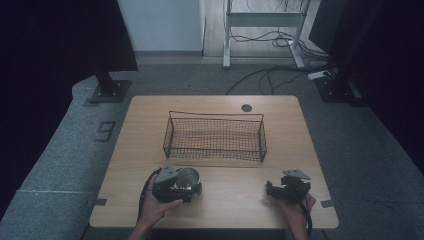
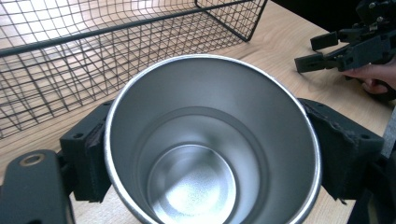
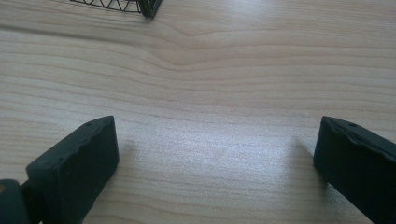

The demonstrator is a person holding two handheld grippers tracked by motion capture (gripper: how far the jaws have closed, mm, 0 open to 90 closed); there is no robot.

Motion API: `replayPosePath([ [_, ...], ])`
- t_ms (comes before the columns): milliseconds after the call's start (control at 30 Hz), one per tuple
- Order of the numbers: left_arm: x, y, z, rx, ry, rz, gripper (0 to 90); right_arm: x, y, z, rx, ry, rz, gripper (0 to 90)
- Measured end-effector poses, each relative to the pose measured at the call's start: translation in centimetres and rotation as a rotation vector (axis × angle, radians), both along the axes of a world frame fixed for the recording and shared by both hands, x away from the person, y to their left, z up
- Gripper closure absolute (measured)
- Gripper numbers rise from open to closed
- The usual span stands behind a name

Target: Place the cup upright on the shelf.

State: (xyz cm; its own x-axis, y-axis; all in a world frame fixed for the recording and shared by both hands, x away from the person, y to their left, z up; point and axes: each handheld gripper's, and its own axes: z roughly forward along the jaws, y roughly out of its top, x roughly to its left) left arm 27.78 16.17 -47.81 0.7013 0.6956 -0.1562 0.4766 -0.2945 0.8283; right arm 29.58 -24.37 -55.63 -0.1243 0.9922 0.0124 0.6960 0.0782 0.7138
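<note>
- Two grippers were at the near edge of the wooden table (image 1: 300, 125): the left gripper (image 1: 192, 186) clamped on a stainless steel cup (image 1: 187, 176), the right gripper (image 1: 270, 189) released and empty.
- Location of the cup: near-left part of the table, just in front of the wire mesh basket (image 1: 215, 136), apart from it, mouth turned upward toward the overhead camera.
- Governing relation: the basket lay directly beyond the cup, away from the person, its long axis running across the table. The left hand (image 1: 159, 206) was plainly the nearer to the cup; the right hand (image 1: 296, 207) stood well apart, off to the side.
- Judgement: a forward carry over the near basket wall appeared to be the next requirement; the wall would have to be cleared.
- Left gripper view: both black pads (image 2: 345, 154) pressed against opposite sides of the cup (image 2: 210, 140) just below its rim; interior bright and empty; basket (image 2: 93, 56) close behind; the right gripper (image 2: 322, 51) visible farther off with its jaws apart.
- Right gripper view: the right gripper (image 3: 217, 163) held its jaws wide over bare wood, nothing between them; one basket corner (image 3: 147, 7) at the top edge.
- The high view alone gave the whole basket, which was empty, and the spacing of both hands; grip contact could not be judged from it.
</note>
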Motion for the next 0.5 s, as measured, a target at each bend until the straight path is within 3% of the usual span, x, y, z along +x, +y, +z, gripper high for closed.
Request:
replayPosePath([
  [500,0.5,1.1,1.3,-0.023,-0.019,0.041,14.4,0.0,0.0,0.0,0.000,0.000,0.001,0.0],
])
